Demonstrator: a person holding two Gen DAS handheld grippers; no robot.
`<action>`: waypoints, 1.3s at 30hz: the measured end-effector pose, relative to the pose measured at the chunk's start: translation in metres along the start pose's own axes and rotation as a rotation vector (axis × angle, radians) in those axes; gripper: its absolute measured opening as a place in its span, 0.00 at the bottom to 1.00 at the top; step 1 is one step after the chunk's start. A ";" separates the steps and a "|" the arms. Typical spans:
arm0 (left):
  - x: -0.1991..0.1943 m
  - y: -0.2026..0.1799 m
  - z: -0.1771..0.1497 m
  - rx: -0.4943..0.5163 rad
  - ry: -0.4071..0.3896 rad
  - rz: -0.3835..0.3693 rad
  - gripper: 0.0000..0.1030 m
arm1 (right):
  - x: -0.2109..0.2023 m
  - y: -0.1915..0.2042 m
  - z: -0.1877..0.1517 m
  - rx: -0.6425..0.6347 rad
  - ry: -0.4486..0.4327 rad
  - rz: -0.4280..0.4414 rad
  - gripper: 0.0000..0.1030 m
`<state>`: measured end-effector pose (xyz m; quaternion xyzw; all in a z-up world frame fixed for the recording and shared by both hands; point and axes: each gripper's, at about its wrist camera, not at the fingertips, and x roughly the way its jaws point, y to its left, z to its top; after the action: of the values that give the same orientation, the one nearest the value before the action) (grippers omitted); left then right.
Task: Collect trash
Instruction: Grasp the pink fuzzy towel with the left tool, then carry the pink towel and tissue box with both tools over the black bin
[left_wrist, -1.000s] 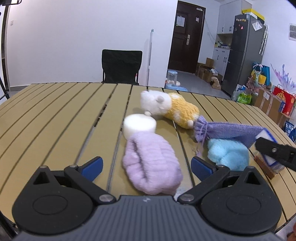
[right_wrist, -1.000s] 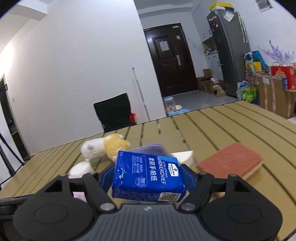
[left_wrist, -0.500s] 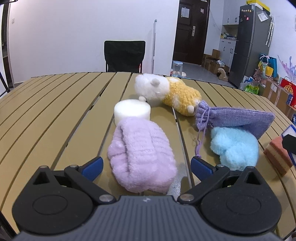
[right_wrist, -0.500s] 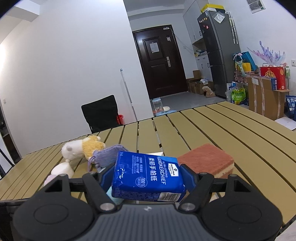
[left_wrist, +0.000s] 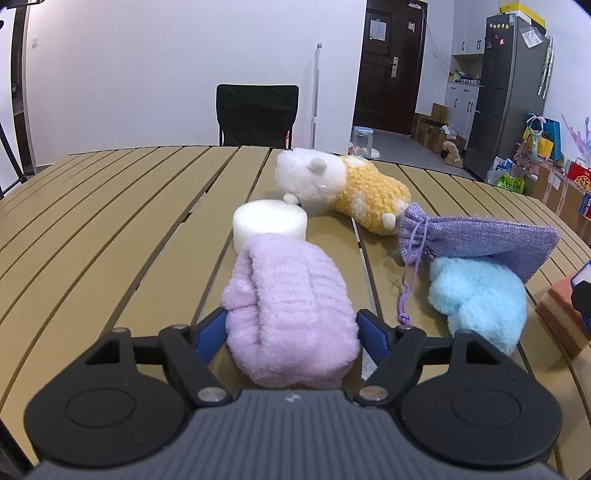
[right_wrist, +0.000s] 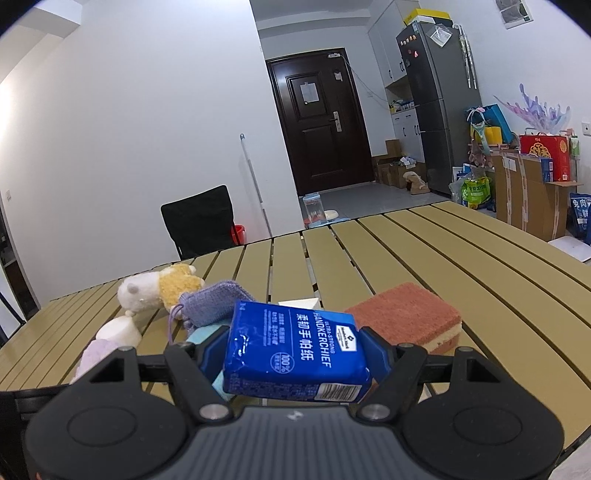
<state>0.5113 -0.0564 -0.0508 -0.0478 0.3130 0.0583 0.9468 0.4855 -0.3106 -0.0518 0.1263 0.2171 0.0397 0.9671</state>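
A lilac fluffy cloth (left_wrist: 288, 295) lies on the slatted table (left_wrist: 110, 221), right in front of my left gripper (left_wrist: 291, 334). Its jaws are closing, and both blue pads (left_wrist: 212, 332) touch the cloth's sides. My right gripper (right_wrist: 295, 354) is shut on a blue handkerchief tissue pack (right_wrist: 295, 343), held just above the table. A corner of that gripper and pack (left_wrist: 581, 291) shows at the right edge of the left wrist view. Behind the lilac cloth (right_wrist: 96, 356) stands a white foam cylinder (left_wrist: 269, 223).
A white-and-yellow plush toy (left_wrist: 343, 188), a purple drawstring pouch (left_wrist: 480, 240) and a light blue fluffy cloth (left_wrist: 480, 299) lie to the right. An orange sponge (right_wrist: 406, 314) sits by the right gripper. A black chair (left_wrist: 256, 110) stands beyond the table's far edge.
The left jaws have come in from wide open onto the sides of the lilac cloth. The right gripper still holds the tissue pack; its view swung towards the sponge a second ago, then held still.
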 end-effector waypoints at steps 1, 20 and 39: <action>0.000 0.000 0.000 0.001 -0.003 0.007 0.67 | 0.001 0.001 0.000 0.000 0.001 0.000 0.71; -0.045 0.018 0.000 0.000 -0.077 -0.029 0.41 | -0.015 0.023 -0.008 -0.060 -0.010 0.014 0.71; -0.152 0.048 -0.023 -0.007 -0.153 -0.099 0.41 | -0.094 0.062 -0.023 -0.091 -0.042 0.078 0.71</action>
<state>0.3699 -0.0244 0.0196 -0.0617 0.2366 0.0160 0.9695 0.3891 -0.2582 -0.0171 0.0913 0.1897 0.0847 0.9739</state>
